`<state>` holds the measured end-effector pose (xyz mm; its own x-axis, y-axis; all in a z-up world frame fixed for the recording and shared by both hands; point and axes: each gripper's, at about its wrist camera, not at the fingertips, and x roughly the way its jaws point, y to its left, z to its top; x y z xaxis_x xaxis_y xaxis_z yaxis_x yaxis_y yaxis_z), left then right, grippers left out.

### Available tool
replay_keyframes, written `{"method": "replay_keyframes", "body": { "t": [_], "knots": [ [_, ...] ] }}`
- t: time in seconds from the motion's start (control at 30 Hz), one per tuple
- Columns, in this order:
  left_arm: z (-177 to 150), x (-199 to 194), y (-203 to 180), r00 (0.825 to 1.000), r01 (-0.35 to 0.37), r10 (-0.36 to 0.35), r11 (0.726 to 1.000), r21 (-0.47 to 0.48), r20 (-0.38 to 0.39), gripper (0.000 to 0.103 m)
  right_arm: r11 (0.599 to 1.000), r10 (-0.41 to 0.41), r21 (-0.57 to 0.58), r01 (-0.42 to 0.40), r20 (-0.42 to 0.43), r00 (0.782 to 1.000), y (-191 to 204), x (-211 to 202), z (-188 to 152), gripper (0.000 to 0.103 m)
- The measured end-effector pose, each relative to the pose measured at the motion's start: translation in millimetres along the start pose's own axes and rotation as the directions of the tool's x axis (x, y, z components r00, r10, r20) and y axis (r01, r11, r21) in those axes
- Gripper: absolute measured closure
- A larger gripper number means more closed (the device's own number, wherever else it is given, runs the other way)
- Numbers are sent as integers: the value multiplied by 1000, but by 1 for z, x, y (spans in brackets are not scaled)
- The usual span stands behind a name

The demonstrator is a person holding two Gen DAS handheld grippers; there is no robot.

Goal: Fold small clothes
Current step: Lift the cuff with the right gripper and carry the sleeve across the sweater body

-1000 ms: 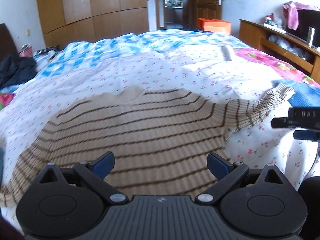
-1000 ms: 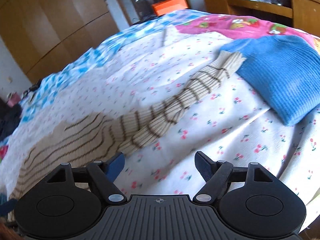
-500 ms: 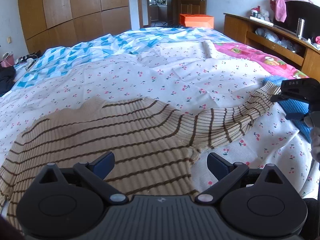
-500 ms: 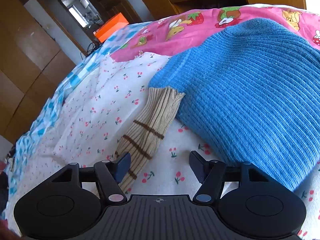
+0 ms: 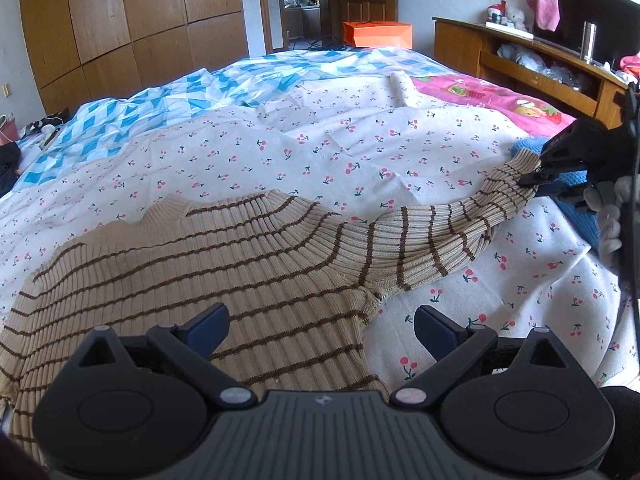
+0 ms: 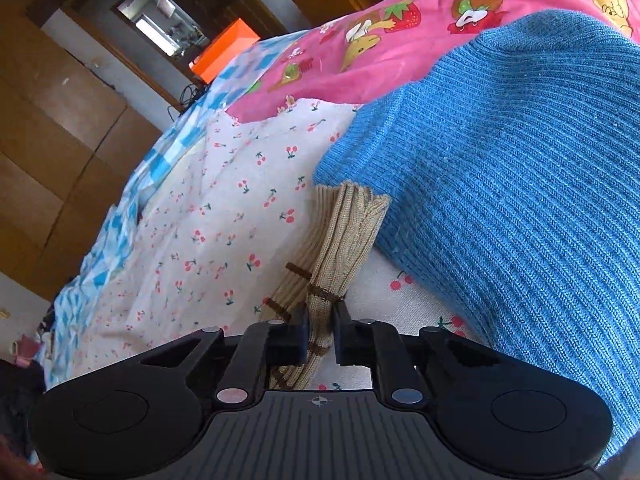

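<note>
Where spread: two sweaters (image 5: 224,264), one bed (image 5: 320,128)

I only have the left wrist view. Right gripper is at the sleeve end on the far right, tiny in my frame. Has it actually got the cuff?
Observer: Yes. In the right wrist view the right gripper has just closed on the striped sleeve, pinching it a little below the cuff; the fabric bunches between the pads.
Operator: Is the cuff clear of the blue thing?
Observer: No. The cuff end lies against the edge of the blue sweater; whether it is tucked under, I cannot tell.
Operator: What is past the blue sweater?
Observer: A pink cartoon blanket, and beyond it an orange box by the doorway.
</note>
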<state>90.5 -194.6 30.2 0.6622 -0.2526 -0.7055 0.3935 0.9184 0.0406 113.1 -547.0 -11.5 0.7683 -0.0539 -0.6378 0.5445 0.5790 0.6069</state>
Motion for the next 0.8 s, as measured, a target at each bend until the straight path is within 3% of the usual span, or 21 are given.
{"method": "replay_keyframes", "body": {
  "t": [0.1,0.23,0.33,0.47,0.53,0.67,0.8],
  "knots": [
    [4,-6,0,1000,4,-4,1000,-2,26,1,996,91,13,-92,64,994,6,-32,8,93],
    [6,-13,-4,998,13,-14,1000,9,58,1,988,156,-17,-155,111,981,21,-65,17,93],
    [5,-16,-8,998,22,-23,1000,21,65,0,992,105,-82,-96,103,989,37,-68,21,92],
    [3,-9,-16,999,33,-34,999,28,30,0,991,-4,-131,8,32,999,40,-31,25,87],
    [0,-10,-18,999,37,-38,999,39,28,0,992,16,-125,-15,3,1000,32,-26,18,87],
    [-6,-11,-21,999,29,-31,996,81,25,0,993,34,-118,-29,39,999,10,-38,12,68],
    [-10,-5,-23,999,40,-41,996,84,1,0,993,0,-117,2,22,1000,-6,-37,11,68]
  ]
}}
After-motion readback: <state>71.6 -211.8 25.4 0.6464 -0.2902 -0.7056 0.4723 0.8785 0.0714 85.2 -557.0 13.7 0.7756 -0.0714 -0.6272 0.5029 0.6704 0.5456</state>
